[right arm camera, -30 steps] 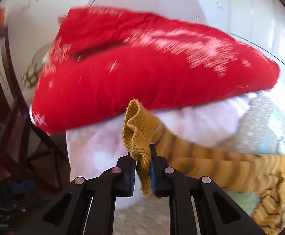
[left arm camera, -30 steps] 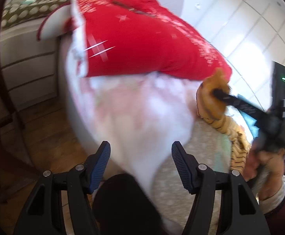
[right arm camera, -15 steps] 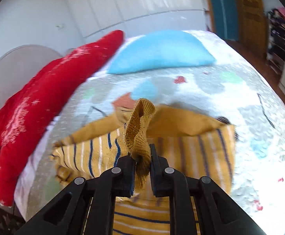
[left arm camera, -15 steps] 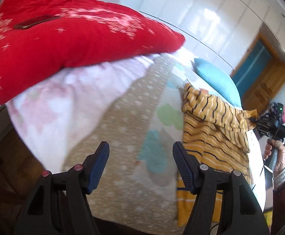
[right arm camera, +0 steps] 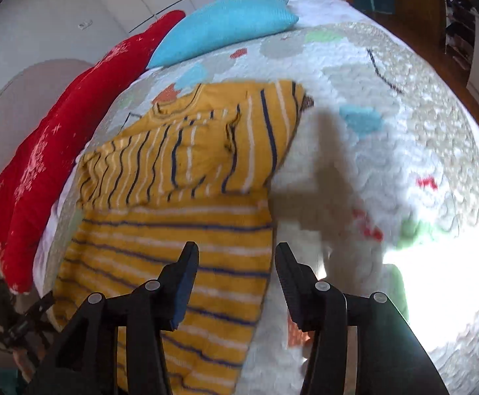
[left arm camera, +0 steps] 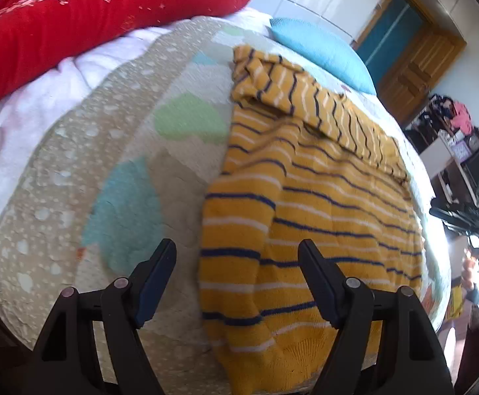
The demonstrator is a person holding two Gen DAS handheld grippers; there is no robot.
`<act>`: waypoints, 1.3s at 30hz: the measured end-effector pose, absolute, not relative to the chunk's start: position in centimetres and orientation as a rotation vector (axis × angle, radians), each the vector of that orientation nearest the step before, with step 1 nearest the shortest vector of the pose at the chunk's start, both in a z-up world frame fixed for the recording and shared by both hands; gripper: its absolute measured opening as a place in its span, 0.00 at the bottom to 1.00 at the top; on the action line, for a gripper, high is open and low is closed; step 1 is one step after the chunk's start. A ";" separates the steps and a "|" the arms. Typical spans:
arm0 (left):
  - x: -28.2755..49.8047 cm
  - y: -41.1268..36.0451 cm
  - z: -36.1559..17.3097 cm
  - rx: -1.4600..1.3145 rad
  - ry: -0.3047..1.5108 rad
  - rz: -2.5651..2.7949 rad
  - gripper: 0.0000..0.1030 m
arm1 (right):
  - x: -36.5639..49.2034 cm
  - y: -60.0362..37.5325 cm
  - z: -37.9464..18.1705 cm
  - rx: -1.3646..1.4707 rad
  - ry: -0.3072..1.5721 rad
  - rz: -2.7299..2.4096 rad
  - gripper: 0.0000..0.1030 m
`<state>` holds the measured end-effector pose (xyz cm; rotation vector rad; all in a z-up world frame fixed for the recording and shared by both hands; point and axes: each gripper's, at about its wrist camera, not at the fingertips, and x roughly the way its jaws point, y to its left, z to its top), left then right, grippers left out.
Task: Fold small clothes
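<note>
- Right wrist view: my right gripper (right arm camera: 236,276) has just been opening, and nothing is between its jaws now. Half a second ago it was clenched on a mustard cuff of the yellow knitted sweater with navy and white stripes (right arm camera: 173,230); that cuff is released.
- That sweater now lies spread on the pale quilted bedspread with coloured patches (right arm camera: 387,125), its body near me and a sleeve folded across the far part, instead of hanging from my jaws.
- Left wrist view: my left gripper (left arm camera: 237,273) has been opening too and is empty, hovering over the near left edge of the sweater (left arm camera: 305,214).
- Far off, the red snowflake-patterned cushion (left arm camera: 91,16) and the light blue pillow (left arm camera: 321,52) lie clear of the garment.
- I judge the lay-out step done; next comes picking an edge or sleeve to fold inward. The far sleeve looks bunched and may need smoothing first.
</note>
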<state>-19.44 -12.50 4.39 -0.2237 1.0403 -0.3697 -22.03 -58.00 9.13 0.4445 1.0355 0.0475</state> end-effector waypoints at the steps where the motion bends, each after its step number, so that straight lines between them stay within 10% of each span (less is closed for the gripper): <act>1: -19.6 -12.9 4.0 -0.214 1.049 -0.380 0.73 | -23.5 -57.4 8.4 0.459 1.052 0.074 0.54; 5: -20.6 -14.8 3.5 -0.108 1.028 -0.369 0.63 | -28.5 -54.1 4.8 0.511 1.091 0.156 0.54; 6: -20.6 -15.3 3.3 -0.073 1.040 -0.362 0.23 | -29.4 -53.0 4.1 0.491 1.080 0.136 0.54; 7: -20.7 -15.7 3.3 -0.041 1.054 -0.347 0.07 | -30.1 -51.9 3.6 0.461 1.054 0.107 0.45; 9: -21.1 -15.5 3.9 -0.053 1.057 -0.347 0.07 | -31.1 -51.0 3.5 0.453 1.015 0.089 0.10; 17: -24.0 -12.2 5.0 -0.116 1.103 -0.384 0.09 | -36.2 -54.4 4.2 0.458 1.027 -0.064 0.07; 22: -22.7 -9.9 7.2 -0.190 1.047 -0.381 0.30 | -37.1 -55.4 7.5 0.409 0.915 -0.095 0.07; 27: -19.9 -10.6 9.3 -0.199 0.942 -0.358 0.49 | -31.2 -50.7 10.4 0.270 0.876 0.071 0.33; 39: -17.2 -15.3 1.8 -0.081 0.912 -0.363 0.57 | -10.2 -29.7 14.0 -0.252 0.745 0.386 0.48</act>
